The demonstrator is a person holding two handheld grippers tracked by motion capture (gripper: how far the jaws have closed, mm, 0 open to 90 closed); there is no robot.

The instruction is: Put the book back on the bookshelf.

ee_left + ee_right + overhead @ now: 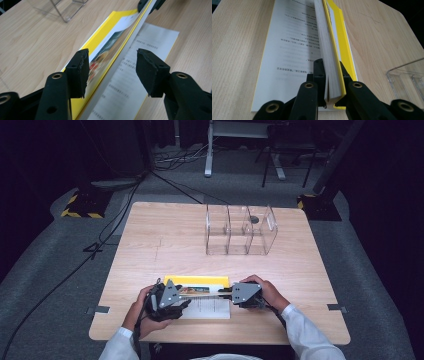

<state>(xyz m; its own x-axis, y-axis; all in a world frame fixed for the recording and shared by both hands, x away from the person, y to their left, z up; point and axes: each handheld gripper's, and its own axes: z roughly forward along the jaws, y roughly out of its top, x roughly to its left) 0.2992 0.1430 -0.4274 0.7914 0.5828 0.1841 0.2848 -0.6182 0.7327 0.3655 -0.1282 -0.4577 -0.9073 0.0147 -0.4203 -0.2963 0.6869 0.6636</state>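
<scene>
Yellow book [200, 281], one, between two claws; one clear organizer [240, 230].

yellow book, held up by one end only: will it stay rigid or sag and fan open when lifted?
The yellow book looks like a softcover: thin cover, thick page block, so it probably sags. The right gripper clamps one end while the left gripper stands open around it, so loose pages may fan. The glossy cover could slip.
</scene>
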